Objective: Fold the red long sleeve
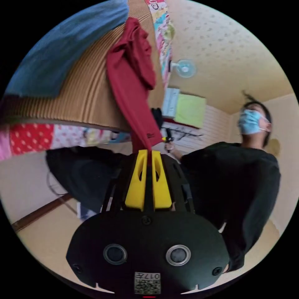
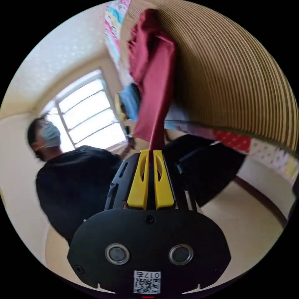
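The red long sleeve [image 1: 130, 81] stretches from the ribbed tan mat [image 1: 84, 93] down to my left gripper [image 1: 149, 153], whose yellow jaws are shut on a narrow end of the cloth. In the right gripper view the same red garment [image 2: 152, 81] runs from the mat [image 2: 230, 78] to my right gripper [image 2: 151, 153], and its yellow jaws are shut on another end. The cloth is pulled taut and bunched at its far end. In the left gripper view the right gripper [image 1: 168, 137] appears small past the cloth.
A blue cloth [image 1: 62, 53] lies on the mat. A colourful patterned quilt [image 1: 40, 137] edges it. The person in a dark top [image 1: 236, 187] stands close behind. A wall fan [image 1: 186, 68] and a bright window [image 2: 90, 115] are beyond. Pale flooring [image 2: 249, 224] lies around.
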{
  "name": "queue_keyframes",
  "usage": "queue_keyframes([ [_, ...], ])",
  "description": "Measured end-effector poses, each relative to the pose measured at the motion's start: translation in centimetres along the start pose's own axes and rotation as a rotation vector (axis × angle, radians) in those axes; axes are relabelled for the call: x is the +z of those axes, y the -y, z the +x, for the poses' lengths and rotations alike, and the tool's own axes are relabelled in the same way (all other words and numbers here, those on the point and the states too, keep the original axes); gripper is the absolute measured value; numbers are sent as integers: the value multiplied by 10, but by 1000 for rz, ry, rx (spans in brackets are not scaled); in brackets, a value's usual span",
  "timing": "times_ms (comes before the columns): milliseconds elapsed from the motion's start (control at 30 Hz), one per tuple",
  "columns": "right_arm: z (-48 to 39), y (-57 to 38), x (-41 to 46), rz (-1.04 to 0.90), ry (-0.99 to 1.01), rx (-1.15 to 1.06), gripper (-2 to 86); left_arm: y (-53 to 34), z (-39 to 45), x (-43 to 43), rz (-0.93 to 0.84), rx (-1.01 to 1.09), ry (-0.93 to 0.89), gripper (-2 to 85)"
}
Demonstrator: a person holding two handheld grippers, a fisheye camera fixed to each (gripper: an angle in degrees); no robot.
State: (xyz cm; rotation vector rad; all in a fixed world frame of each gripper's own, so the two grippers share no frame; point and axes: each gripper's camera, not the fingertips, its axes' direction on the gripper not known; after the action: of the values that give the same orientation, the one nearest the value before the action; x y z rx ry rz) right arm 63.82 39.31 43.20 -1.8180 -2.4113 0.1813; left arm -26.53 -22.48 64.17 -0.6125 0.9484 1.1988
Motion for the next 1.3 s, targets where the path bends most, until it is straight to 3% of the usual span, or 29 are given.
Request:
queue_keyframes([
  [67, -16, -23, -19, 95, 103, -43, 29, -23, 14, -8, 147, 16, -195, 15],
  [233, -28, 11, -50, 333, 195, -109, 27, 15, 13, -18, 445, 45, -314, 19],
  [400, -16, 131, -66, 487, 245, -157, 25, 114, 2, -22, 598, 138, -235, 19],
  [533, -12, 217, -74, 486, 241, -173, 26, 196, -1, -32, 687, 158, -36, 18],
  [700, -9, 312, -69, 408, -24, -87, 31, 270, -21, -23, 677, 93, 203, 37],
  [833, -38, 313, -50, 451, -243, -115, 28, 264, -11, -5, 716, 188, 363, 122],
  [1000, -114, 256, 44, 502, -820, -254, 11, 217, -12, 35, 615, 158, 525, 166],
  [1100, -128, 244, 123, 404, -823, -406, 8, 200, -43, 66, 498, 31, 581, 184],
  [1200, -111, 261, 200, 263, -724, -425, 6, 191, -65, 83, 479, 28, 463, 162],
  [1300, -78, 289, 266, 175, -870, -381, 5, 199, -81, 97, 419, -39, 455, 113],
])
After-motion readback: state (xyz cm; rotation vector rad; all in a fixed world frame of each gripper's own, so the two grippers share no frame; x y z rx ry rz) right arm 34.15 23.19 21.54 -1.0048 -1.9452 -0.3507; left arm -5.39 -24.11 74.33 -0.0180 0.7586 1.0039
